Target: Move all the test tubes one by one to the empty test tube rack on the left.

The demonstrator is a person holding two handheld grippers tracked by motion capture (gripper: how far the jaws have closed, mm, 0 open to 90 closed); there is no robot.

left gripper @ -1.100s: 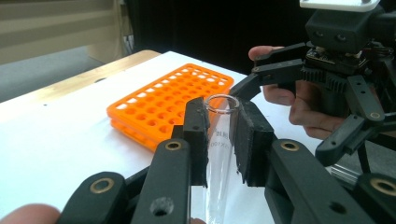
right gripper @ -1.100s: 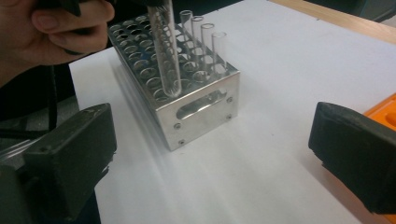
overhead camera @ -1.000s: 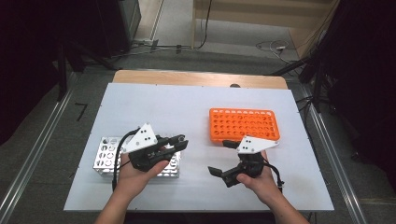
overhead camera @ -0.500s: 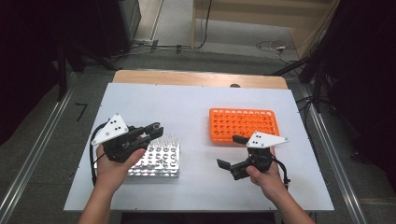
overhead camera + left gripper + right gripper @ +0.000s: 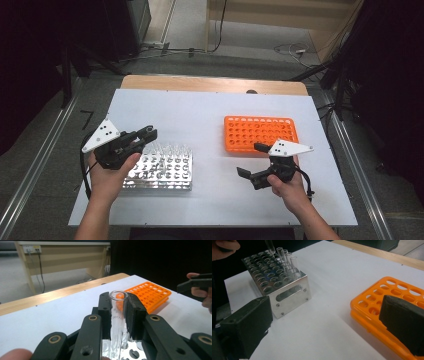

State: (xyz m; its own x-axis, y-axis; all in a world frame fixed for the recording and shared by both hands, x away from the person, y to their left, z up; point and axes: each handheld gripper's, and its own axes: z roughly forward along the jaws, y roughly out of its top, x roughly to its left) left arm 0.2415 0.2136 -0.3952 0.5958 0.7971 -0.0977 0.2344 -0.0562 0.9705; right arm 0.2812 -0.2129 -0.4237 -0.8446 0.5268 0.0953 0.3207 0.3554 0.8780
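Left gripper view gives me the best look at the glass tube (image 5: 117, 322): clear, thin-walled, round at its open rim, with faint printing down its side, standing upright between my left gripper (image 5: 119, 315)'s two matte black pads, which pinch it just under the rim. Its lower end hangs just over the metal rack (image 5: 130, 352), whose top is a shiny plate drilled with round holes. In the high view my left gripper (image 5: 146, 134) sits at about 9 o'clock on the white table (image 5: 200, 115), over the rack's (image 5: 165, 175) near-left corner; the rack is a boxy polished block, with more clear tubes (image 5: 170, 150) standing along its far edge. At 3 o'clock lies the orange tray (image 5: 260, 134), smooth plastic, flat and rectangular, gridded with round holes. My right gripper (image 5: 250, 160) hovers just in front of it, jaws spread wide with nothing between them; in the right gripper view the blunt, rough black pads (image 5: 249, 322) frame bare tabletop.
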